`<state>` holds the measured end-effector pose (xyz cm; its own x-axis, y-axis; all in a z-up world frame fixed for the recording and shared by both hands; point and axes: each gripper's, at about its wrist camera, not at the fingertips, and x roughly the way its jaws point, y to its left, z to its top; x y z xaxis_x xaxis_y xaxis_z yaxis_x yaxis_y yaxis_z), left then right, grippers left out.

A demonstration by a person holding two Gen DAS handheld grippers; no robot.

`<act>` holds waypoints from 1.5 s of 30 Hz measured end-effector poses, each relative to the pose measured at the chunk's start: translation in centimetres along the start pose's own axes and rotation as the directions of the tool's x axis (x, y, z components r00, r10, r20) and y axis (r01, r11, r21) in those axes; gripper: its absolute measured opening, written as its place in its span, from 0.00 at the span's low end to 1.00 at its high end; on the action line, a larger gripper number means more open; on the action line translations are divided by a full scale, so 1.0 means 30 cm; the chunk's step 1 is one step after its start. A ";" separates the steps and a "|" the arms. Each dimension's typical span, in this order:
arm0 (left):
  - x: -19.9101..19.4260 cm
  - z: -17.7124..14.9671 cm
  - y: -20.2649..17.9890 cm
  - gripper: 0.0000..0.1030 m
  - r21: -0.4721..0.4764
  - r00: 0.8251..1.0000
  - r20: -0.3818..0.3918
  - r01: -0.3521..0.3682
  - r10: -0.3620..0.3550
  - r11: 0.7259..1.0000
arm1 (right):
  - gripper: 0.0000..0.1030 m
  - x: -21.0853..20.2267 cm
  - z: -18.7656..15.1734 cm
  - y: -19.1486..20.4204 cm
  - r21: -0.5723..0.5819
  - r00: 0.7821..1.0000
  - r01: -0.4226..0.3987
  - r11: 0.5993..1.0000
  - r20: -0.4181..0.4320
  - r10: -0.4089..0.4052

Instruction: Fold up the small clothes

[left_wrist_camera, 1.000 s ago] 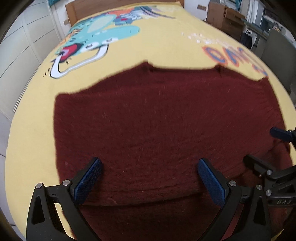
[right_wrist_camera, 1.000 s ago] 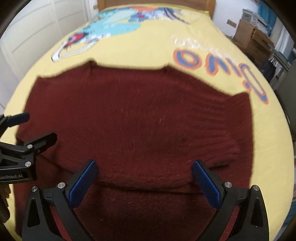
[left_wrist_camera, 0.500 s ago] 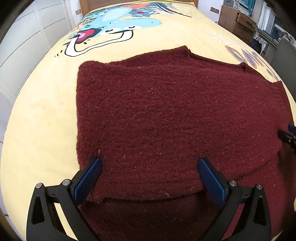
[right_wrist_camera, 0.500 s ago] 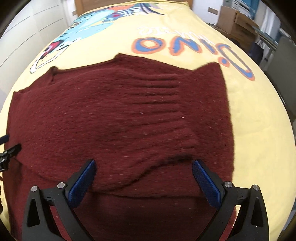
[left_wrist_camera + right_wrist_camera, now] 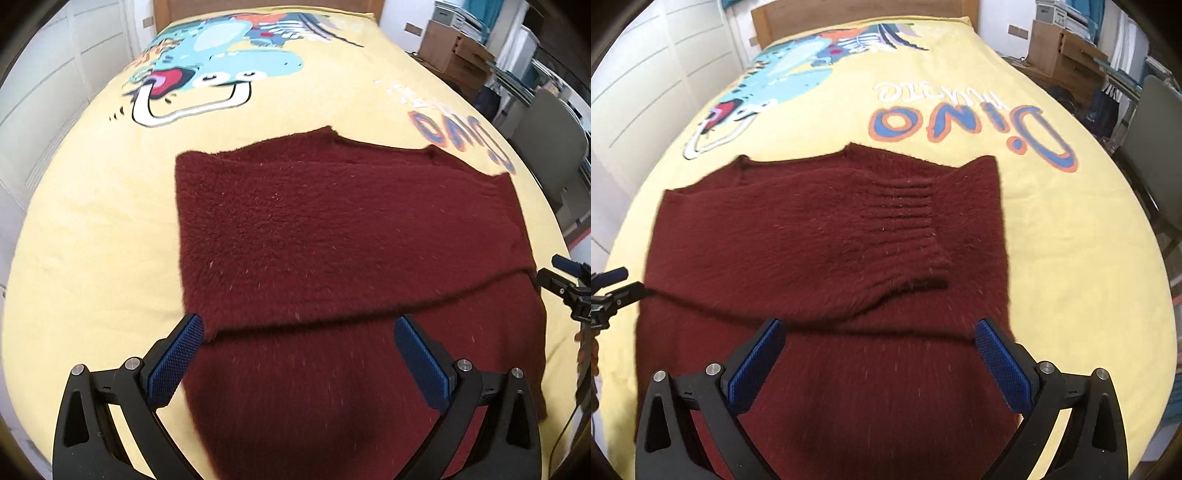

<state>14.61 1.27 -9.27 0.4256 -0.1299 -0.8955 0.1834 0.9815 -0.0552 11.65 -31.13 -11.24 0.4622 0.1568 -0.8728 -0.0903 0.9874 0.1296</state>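
Left wrist view — left gripper (image 5: 298, 354) spread wide above maroon sweater (image 5: 351, 236); right gripper (image 5: 880, 360) likewise

The only readable lettering is printed on the yellow bedspread (image 5: 1071, 229). In the right wrist view the word "Dino" (image 5: 971, 125) stands upside down in big blue letters outlined in orange, just beyond the far edge of the sweater (image 5: 827, 236). Above it runs a smaller white word (image 5: 938, 94), also upside down (too blurred to make out). In the left wrist view only part of the blue word (image 5: 461, 136) shows, near the bedspread's right side, with faint white marks (image 5: 413, 96) beside it that cannot be read.
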 end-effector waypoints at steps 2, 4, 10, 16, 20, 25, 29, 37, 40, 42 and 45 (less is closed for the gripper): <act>-0.036 -0.032 -0.006 0.99 0.014 1.000 -0.012 -0.007 0.007 1.000 | 1.00 -0.052 -0.036 -0.002 -0.012 1.000 -0.003 1.000 -0.010 0.003; -0.067 -0.083 -0.009 0.99 0.018 0.999 -0.032 0.000 0.001 1.000 | 1.00 -0.087 -0.080 -0.012 -0.016 1.000 0.009 1.000 -0.029 -0.009; -0.101 -0.251 0.023 0.99 -0.001 0.995 -0.102 -0.005 0.005 1.000 | 1.00 -0.139 -0.254 -0.047 0.003 0.995 0.030 1.000 -0.095 -0.029; -0.069 -0.396 0.049 0.99 -0.061 0.980 -0.197 -0.015 0.002 0.998 | 1.00 -0.133 -0.411 -0.108 0.082 0.986 0.044 0.996 -0.163 -0.030; -0.018 -0.454 0.048 0.99 -0.086 0.967 -0.254 -0.029 0.006 0.996 | 1.00 -0.116 -0.479 -0.153 0.124 0.978 0.062 0.990 -0.206 -0.036; 0.048 -0.507 0.027 0.99 -0.093 0.947 -0.320 -0.023 -0.008 0.995 | 1.00 -0.075 -0.527 -0.178 0.143 0.966 0.071 0.987 -0.255 -0.033; 0.077 -0.523 0.021 0.97 -0.115 0.939 -0.341 -0.007 -0.033 0.993 | 1.00 -0.025 -0.565 -0.187 0.154 0.951 0.072 0.985 -0.308 -0.022; 0.068 -0.501 0.003 0.23 -0.131 0.934 -0.335 0.085 -0.125 0.988 | 0.79 -0.008 -0.565 -0.183 0.160 0.923 0.117 0.980 -0.381 -0.048; 0.066 -0.509 -0.025 0.10 -0.106 0.925 -0.347 0.122 -0.152 0.987 | 0.48 -0.004 -0.568 -0.197 0.210 0.919 0.066 0.975 -0.395 0.023; 0.064 -0.501 -0.046 0.09 -0.086 0.925 -0.349 0.125 -0.147 0.989 | 0.27 -0.006 -0.569 -0.208 0.235 0.917 0.025 0.972 -0.393 0.072; 0.048 -0.492 -0.057 0.09 -0.085 0.925 -0.341 0.143 -0.164 0.986 | 0.16 -0.031 -0.565 -0.215 0.279 0.923 -0.045 0.959 -0.357 0.147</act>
<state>1.84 1.47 -16.96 0.0612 -0.2332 -0.9705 0.1662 0.9611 -0.2204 -3.14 -37.95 -19.25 0.0982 0.2828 -0.9541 0.1389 0.9455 0.2945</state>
